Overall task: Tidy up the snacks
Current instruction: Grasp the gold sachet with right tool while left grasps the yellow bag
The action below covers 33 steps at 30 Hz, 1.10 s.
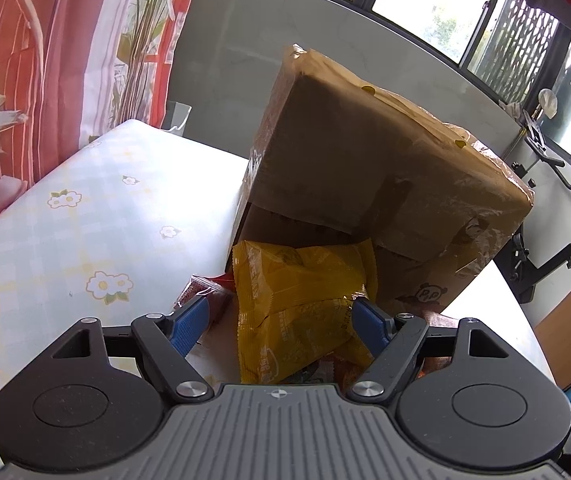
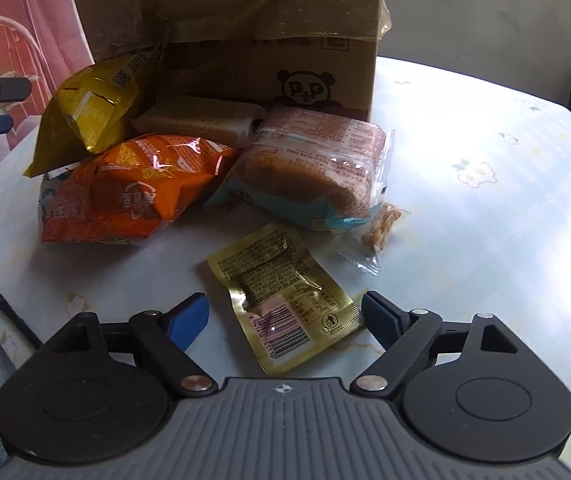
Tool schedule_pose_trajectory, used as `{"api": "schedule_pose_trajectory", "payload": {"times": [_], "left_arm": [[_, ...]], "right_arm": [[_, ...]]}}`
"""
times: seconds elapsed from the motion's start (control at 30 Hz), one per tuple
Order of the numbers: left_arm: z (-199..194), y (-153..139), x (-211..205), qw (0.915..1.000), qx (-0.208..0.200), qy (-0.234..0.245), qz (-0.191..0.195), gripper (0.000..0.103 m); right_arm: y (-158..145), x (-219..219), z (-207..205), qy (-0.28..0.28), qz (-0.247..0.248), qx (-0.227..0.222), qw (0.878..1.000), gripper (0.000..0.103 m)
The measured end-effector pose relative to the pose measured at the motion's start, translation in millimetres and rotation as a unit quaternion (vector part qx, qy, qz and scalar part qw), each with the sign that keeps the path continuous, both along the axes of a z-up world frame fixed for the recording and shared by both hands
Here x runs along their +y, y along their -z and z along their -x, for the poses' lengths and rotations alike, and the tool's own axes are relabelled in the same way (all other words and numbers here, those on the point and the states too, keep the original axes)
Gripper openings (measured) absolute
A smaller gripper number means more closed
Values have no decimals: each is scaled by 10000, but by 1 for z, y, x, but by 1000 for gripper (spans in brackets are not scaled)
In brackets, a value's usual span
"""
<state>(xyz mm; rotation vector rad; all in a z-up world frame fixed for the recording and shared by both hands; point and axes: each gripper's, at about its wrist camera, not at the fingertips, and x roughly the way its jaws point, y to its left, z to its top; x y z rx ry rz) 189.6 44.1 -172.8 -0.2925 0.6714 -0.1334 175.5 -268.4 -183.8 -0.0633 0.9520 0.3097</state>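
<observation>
flat between the right gripper's [image 2: 285, 318] spread jaws lies a gold sachet [image 2: 283, 304], seemingly lined up for pickup, while the left gripper [image 1: 281, 318], jaws wide, brackets a yellow bag [image 1: 301, 304] before the box [image 1: 385, 168].

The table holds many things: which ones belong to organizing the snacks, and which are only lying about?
Job: yellow bag, orange bag, bread pack, gold sachet, wafer pack, cardboard box.
Lying about: exercise bike, curtain.
</observation>
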Motion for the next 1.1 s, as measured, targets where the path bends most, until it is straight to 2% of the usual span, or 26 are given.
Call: {"api": "schedule_pose_trajectory", "payload": {"times": [0.2, 0.33, 0.67, 0.8, 0.93, 1.0, 1.03, 1.1], "left_arm": [[0, 2, 1, 10000, 10, 37, 15, 80], [1, 3, 6, 10000, 32, -61, 30, 80], [3, 1, 2, 10000, 32, 4, 15, 80], [5, 0, 4, 10000, 26, -35, 11, 80], [5, 1, 5, 10000, 50, -72, 7, 80], [4, 2, 5, 9999, 84, -66, 11, 80], [3, 2, 4, 9999, 93, -50, 8, 80], [2, 2, 1, 9999, 99, -1, -11, 80]], "right_arm": [[4, 17, -4, -525, 294, -152, 9981, 85], [2, 27, -5, -909, 685, -309, 9930, 79], [1, 30, -19, -1344, 625, -370, 9883, 71], [6, 28, -29, -1214, 295, -269, 9918, 71], [5, 26, -26, -1078, 307, -251, 9934, 69], [6, 21, -20, -997, 255, -326, 9942, 65], [7, 19, -17, -935, 217, -380, 9947, 60], [7, 15, -14, -819, 85, -434, 9957, 59]]}}
